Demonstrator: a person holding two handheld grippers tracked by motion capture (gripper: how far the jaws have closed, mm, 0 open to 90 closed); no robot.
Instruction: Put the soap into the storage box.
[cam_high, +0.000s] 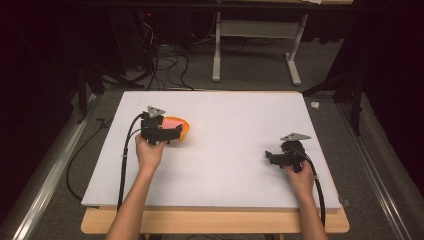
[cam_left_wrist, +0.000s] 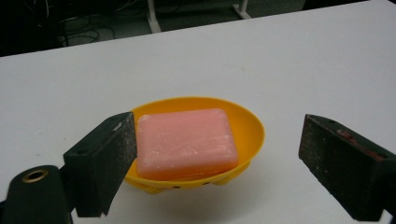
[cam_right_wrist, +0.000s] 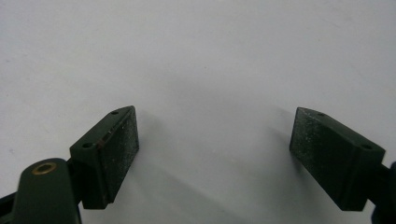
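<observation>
Soap (cam_left_wrist: 187, 142) lies between spread left hand-held gripper (cam_left_wrist: 215, 154) jaws.

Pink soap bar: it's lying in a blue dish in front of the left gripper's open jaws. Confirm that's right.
Not quite: the dish is yellow, not blue, as the left gripper view shows. The pink soap bar does lie in it, before the left gripper's open jaws.
</observation>
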